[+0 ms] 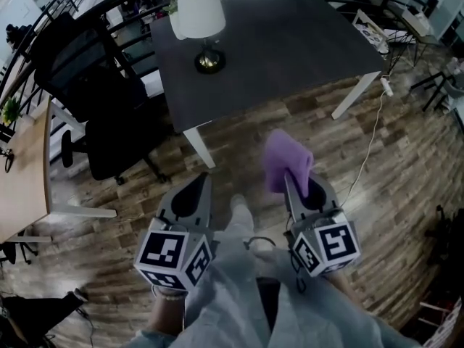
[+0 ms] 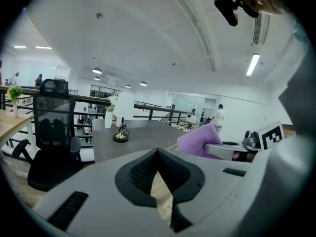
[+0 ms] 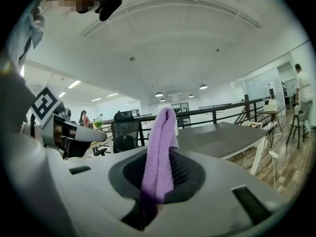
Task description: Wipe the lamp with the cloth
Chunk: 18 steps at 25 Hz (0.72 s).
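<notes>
The lamp (image 1: 200,7), with a white shade and a round brass-and-black base (image 1: 209,62), stands near the left edge of a dark table (image 1: 290,42) ahead of me. It also shows far off in the left gripper view (image 2: 123,113). A purple cloth (image 1: 286,158) sticks up from my right gripper (image 1: 291,178), which is shut on it; in the right gripper view the cloth (image 3: 159,157) runs folded between the pads. My left gripper (image 1: 204,181) is shut with nothing in it. Both grippers are held over the wooden floor, well short of the table.
A black office chair (image 1: 101,114) stands left of the table, beside a light wooden desk (image 1: 22,172). A white vase (image 1: 176,25) sits behind the lamp. A white cable (image 1: 373,133) trails on the floor by the table's right leg. A railing runs behind.
</notes>
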Available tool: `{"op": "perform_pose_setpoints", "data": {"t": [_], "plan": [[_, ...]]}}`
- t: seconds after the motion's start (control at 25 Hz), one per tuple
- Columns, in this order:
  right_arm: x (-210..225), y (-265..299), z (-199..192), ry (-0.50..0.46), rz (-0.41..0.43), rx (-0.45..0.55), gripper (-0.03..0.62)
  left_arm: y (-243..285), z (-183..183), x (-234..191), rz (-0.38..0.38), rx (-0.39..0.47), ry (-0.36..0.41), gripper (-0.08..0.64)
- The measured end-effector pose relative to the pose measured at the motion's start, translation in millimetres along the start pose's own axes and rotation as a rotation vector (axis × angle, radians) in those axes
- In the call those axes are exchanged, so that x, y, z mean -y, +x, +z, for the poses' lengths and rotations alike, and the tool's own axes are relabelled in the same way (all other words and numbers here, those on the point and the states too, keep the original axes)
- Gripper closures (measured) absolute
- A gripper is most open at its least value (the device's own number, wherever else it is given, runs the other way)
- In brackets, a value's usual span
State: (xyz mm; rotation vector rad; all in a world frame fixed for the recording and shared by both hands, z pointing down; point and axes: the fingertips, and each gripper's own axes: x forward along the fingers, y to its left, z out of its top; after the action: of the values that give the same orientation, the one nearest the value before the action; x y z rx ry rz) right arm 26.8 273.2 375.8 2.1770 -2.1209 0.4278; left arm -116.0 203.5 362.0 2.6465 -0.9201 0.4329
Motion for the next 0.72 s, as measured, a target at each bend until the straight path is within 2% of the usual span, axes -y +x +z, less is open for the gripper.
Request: {"op": "perform_pose_setpoints", "data": {"t": [0.28,0.52,0.72], "plan": [[24,49,27,-0.003,-0.019,0.016,0.541,45,29,-24,-0.007,-0.001,-0.009,0.549],[42,90,46,0.049,-0.005,0.024,0.541,80,52,-46,0.0,0.009,-0.016,0.551],[52,125,61,0.034,0.003,0.021,0.541,105,69,-68,0.016,0.016,-0.026,0.549]]}}
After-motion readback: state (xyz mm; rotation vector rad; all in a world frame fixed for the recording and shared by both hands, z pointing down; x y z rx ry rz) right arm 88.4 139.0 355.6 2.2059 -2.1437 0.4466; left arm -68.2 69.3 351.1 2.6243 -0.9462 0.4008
